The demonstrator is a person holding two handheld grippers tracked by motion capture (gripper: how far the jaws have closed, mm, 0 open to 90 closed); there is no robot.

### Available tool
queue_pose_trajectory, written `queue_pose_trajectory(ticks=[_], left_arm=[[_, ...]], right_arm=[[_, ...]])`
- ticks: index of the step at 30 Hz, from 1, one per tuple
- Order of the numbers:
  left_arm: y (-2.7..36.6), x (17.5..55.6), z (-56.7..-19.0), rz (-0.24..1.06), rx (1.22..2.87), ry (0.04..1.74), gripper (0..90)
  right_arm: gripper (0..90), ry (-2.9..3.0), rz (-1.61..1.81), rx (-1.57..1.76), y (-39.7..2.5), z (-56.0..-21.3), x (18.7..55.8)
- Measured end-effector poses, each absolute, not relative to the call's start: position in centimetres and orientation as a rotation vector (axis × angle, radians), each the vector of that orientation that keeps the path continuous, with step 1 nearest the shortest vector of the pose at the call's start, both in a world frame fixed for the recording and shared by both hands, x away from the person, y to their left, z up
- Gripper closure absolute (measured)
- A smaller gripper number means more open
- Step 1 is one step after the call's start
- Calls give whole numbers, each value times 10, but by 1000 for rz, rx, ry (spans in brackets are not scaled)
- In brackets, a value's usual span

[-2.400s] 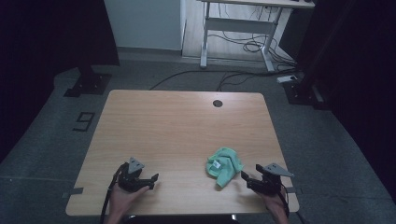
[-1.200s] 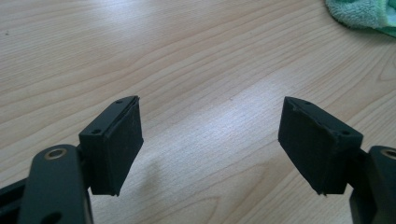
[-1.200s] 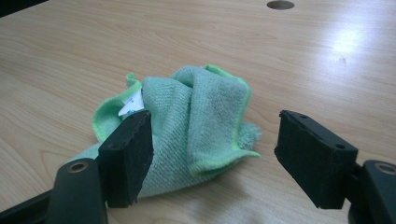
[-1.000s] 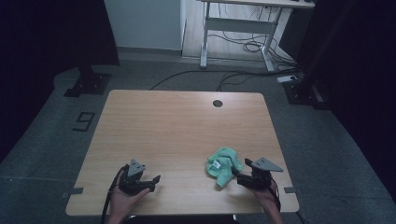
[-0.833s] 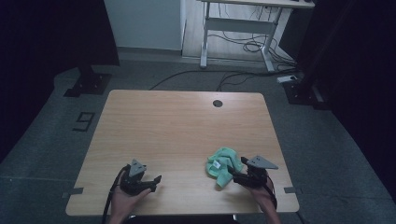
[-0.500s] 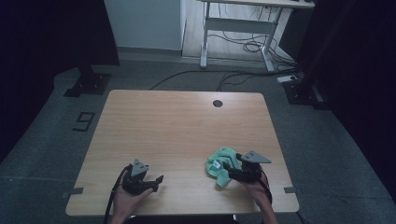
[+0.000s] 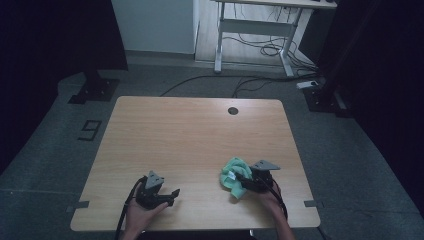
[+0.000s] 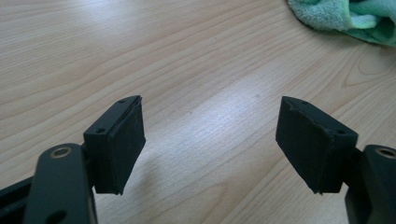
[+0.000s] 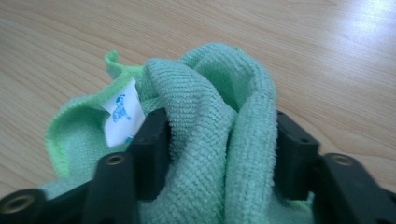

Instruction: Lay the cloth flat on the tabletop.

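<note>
A crumpled green cloth (image 7: pixel 230 171) lies near the front right of the wooden table (image 7: pixel 200 135). My right gripper (image 7: pixel 242 181) is pushed into it from the right. In the right gripper view a thick fold of the cloth (image 9: pixel 210 116) fills the gap of that gripper (image 9: pixel 219 140), whose jaws stand apart on either side and touch the fold. A white label (image 9: pixel 122 114) shows at the cloth's left. My left gripper (image 7: pixel 172 195) rests at the front left, open (image 8: pixel 210 140) over bare wood, with the cloth (image 8: pixel 345 14) far off at the upper right.
A round dark cable hole (image 7: pixel 232 110) sits near the table's far edge. Beyond the table are a grey floor, a white desk frame (image 7: pixel 250 30) with cables, and dark stands at both sides.
My right gripper has moved left from beside the cloth into it, so the cloth now sits between its jaws. The left gripper has stayed where it was.
</note>
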State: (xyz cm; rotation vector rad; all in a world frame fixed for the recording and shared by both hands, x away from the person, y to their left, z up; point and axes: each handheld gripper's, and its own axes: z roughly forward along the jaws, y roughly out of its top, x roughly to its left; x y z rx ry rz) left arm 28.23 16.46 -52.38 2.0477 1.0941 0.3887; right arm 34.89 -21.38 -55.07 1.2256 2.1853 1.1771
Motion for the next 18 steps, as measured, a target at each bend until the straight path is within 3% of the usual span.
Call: queue_pose_trajectory(ticks=[12,18], left_arm=[[162,284,-526,380,2055,1093,247],[161,285,-525,373,2046,1091,264]], right_arm=[[727,2169,1197,1247,-213,-549,348],[756,2173,1254,1247,-205,-547,349]])
